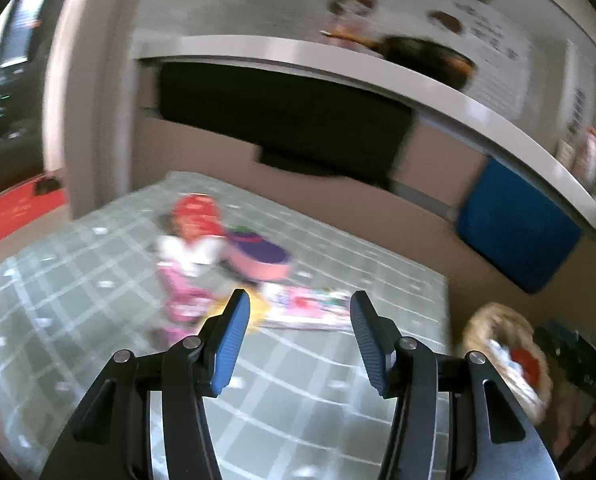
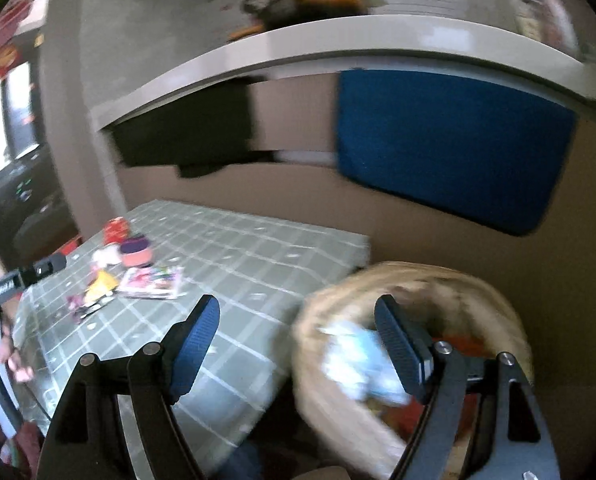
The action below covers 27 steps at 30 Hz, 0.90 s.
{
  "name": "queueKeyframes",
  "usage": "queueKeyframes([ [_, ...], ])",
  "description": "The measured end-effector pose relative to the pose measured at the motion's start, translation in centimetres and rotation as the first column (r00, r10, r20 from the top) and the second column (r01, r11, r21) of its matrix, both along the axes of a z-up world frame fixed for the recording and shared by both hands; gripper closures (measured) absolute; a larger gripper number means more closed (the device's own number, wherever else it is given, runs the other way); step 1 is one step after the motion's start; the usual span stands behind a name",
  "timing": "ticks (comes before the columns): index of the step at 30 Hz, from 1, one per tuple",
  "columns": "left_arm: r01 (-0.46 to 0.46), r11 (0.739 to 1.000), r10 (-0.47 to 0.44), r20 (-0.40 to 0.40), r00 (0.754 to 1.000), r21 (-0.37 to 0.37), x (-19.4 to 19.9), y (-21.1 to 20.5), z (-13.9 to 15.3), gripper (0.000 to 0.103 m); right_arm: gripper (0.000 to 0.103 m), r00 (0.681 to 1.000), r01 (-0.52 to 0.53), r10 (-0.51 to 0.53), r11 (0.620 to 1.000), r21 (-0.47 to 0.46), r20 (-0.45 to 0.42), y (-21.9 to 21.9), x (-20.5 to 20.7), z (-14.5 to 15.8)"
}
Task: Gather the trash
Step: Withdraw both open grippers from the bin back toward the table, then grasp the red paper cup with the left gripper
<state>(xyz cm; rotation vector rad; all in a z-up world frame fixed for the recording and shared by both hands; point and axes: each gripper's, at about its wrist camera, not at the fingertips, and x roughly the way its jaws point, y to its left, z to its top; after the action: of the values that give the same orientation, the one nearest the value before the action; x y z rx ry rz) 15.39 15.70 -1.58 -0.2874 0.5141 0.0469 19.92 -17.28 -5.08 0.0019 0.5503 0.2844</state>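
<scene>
My left gripper hangs over the checked green tablecloth, jaws spread apart with nothing between the blue pads. Just past its tips lies the trash — a flat printed wrapper, a pink-rimmed purple cup, a red packet behind it, crumpled white paper and a pink wrapper toward the left (all of it smeared by blur, so I cannot read any labels). A woven basket sits off the table's right edge, with white and red scraps inside.

My right gripper has its jaws wide and empty too. Its right finger stands over the basket, where pale blue-white paper and something red lie within the straw rim; its left finger is over the tablecloth. The trash pile is well apart, near the table's far left side. At that picture's left edge a hand grips the other tool's handle — its black body reaches toward the pile.
</scene>
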Motion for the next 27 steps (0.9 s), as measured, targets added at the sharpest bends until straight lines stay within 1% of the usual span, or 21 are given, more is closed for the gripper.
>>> queueKeyframes([
  [2, -0.049, 0.999, 0.049, -0.011, 0.999, -0.012, -0.3, 2.2, -0.7, 0.050, 0.025, 0.998, -0.053, 0.053, 0.998, -0.025, -0.032, 2.9, 1.1, -0.7],
  [5, -0.113, 0.992, 0.110, -0.054, 0.992, -0.049, -0.4, 5.5, -2.3, 0.050, 0.026, 0.989, -0.132, 0.129, 0.990, -0.045, -0.073, 6.7, 2.1, -1.9],
  [8, -0.154, 0.985, 0.147, -0.087, 0.985, -0.077, -0.3, 7.8, -3.9, 0.050, 0.033, 0.975, -0.203, 0.197, 0.978, -0.052, -0.106, 10.0, 3.3, -3.3],
  [9, -0.162, 0.984, 0.154, -0.097, 0.983, -0.080, -0.2, 8.3, -4.4, 0.050, 0.037, 0.967, -0.227, 0.220, 0.973, -0.041, -0.125, 11.0, 4.0, -3.9],
  [10, -0.164, 0.983, 0.155, -0.110, 0.982, -0.085, 0.1, 8.9, -4.9, 0.050, 0.041, 0.962, -0.240, 0.235, 0.970, -0.024, -0.139, 11.6, 4.5, -4.3],
  [12, -0.157, 0.983, 0.144, -0.126, 0.981, -0.096, 0.7, 9.5, -5.5, 0.050, 0.044, 0.955, -0.254, 0.252, 0.967, 0.005, -0.159, 12.2, 5.0, -5.1],
  [14, -0.142, 0.984, 0.127, -0.136, 0.983, -0.111, 1.9, 10.1, -5.8, 0.050, 0.044, 0.950, -0.259, 0.259, 0.966, 0.021, -0.176, 12.7, 5.9, -5.9],
  [17, -0.120, 0.981, 0.099, -0.139, 0.985, -0.151, 4.2, 10.6, -5.4, 0.050, 0.044, 0.943, -0.270, 0.270, 0.963, 0.028, -0.192, 13.2, 6.7, -6.6],
  [19, -0.080, 0.976, 0.052, -0.139, 0.989, -0.202, 6.8, 10.9, -4.8, 0.050, 0.044, 0.944, -0.272, 0.272, 0.962, 0.027, -0.187, 13.4, 7.3, -6.6],
  [20, -0.065, 0.976, 0.038, -0.134, 0.990, -0.207, 8.0, 10.8, -4.5, 0.050, 0.044, 0.947, -0.269, 0.269, 0.963, 0.023, -0.176, 13.6, 7.5, -6.5],
  [22, -0.054, 0.984, 0.034, -0.122, 0.992, -0.169, 10.5, 10.5, -4.1, 0.049, 0.044, 0.957, -0.251, 0.250, 0.968, 0.012, -0.147, 13.6, 8.1, -6.1],
  [23, -0.061, 0.990, 0.045, -0.123, 0.991, -0.129, 12.2, 10.3, -4.0, 0.049, 0.044, 0.962, -0.241, 0.240, 0.971, 0.009, -0.133, 13.7, 8.4, -5.8],
  [24, -0.068, 0.992, 0.054, -0.129, 0.990, -0.105, 13.2, 10.3, -4.0, 0.049, 0.044, 0.966, -0.228, 0.227, 0.974, 0.008, -0.120, 13.7, 8.9, -5.5],
  [25, -0.083, 0.994, 0.071, -0.147, 0.987, -0.078, 14.8, 10.3, -4.2, 0.049, 0.044, 0.969, -0.220, 0.219, 0.976, 0.007, -0.116, 13.6, 9.3, -5.3],
  [27, -0.108, 0.992, 0.094, -0.189, 0.978, -0.068, 17.6, 10.6, -5.0, 0.049, 0.044, 0.972, -0.208, 0.208, 0.978, 0.009, -0.111, 13.4, 10.1, -5.0],
])
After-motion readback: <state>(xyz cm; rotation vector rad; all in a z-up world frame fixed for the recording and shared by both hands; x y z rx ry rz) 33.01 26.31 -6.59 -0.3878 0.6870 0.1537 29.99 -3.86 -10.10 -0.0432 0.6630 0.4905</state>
